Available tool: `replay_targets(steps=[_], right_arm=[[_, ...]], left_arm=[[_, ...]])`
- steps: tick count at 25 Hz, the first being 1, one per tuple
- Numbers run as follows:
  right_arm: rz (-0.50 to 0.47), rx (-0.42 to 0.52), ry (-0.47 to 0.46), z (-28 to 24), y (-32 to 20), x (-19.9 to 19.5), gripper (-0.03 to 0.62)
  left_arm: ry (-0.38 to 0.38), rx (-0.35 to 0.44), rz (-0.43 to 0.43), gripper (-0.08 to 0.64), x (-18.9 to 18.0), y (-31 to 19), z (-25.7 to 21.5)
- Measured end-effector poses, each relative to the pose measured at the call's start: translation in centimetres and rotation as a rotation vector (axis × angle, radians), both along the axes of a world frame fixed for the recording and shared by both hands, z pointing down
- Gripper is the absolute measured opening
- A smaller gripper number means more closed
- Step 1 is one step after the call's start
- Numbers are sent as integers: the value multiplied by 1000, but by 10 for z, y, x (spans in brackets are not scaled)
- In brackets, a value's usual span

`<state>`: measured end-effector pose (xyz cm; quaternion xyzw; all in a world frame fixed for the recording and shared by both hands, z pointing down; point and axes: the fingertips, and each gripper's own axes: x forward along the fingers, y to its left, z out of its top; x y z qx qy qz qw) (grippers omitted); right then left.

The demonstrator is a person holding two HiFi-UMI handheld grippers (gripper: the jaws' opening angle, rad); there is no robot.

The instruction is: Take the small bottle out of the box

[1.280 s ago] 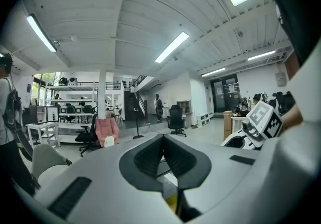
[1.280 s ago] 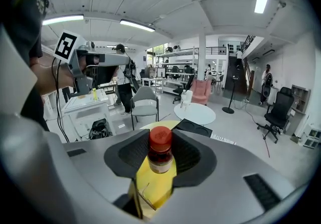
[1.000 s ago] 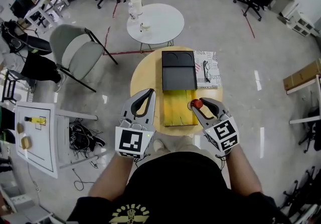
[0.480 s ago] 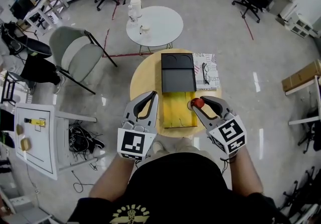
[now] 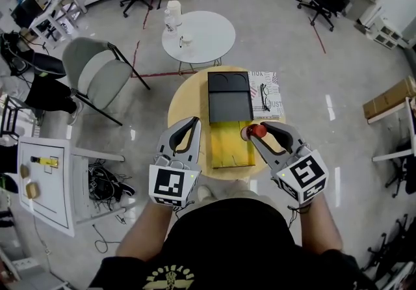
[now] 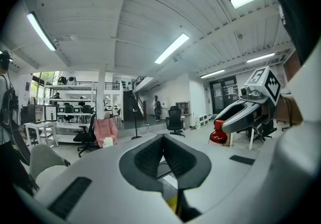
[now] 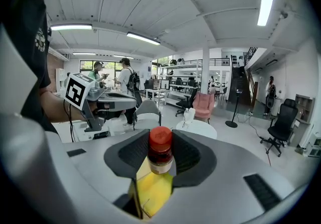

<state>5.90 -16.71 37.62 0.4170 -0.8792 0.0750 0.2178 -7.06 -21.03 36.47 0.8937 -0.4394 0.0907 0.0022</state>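
A: So where is the small bottle?

B: Out of the black box. The right claw has it clamped, its jaws standing wide with a pad on either side just under the red cap.

A: Over what?

B: It is at the right edge of the yellow slab, just past the box's near right corner, on the round bench. Whether its base touches anything I cannot tell. The jaws hide the lower body in the right gripper view, and the head view shows little more than the cap.

A: And the left claw?

B: Its jaws are pressed together with nothing between them, beside the slab's left edge.

A: What is inside the box?

B: Too dark to make out. Its far half shows two curved shapes and the near half is plain black. Whether that is a lid and a base, I cannot say.

A: What else?

B: A pair of glasses lies on a printed sheet just right of the box. Parts of the bench's near rim are hidden behind the claws.
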Motion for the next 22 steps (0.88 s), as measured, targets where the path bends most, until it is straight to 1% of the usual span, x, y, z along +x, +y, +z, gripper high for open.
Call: replay_targets(steps=[2,8,12,16,22], right_arm=[[4,17,-1,-4,-2,-1,150],[12,10,5,-7,0,-3,152],[37,25,1,-8,-1,-2,152],[57,19,-3,-4,-1,-3,152],[72,18,-2,-1,-2,-1,150]], left_arm=[[-2,1,6,14,0,0,0],[-2,7,23,14,0,-1,-4],[25,13,38,14,3,-2,-6],[-1,0,71,14,8,-1,3],[-10,-3,97,14,15,-2,5]])
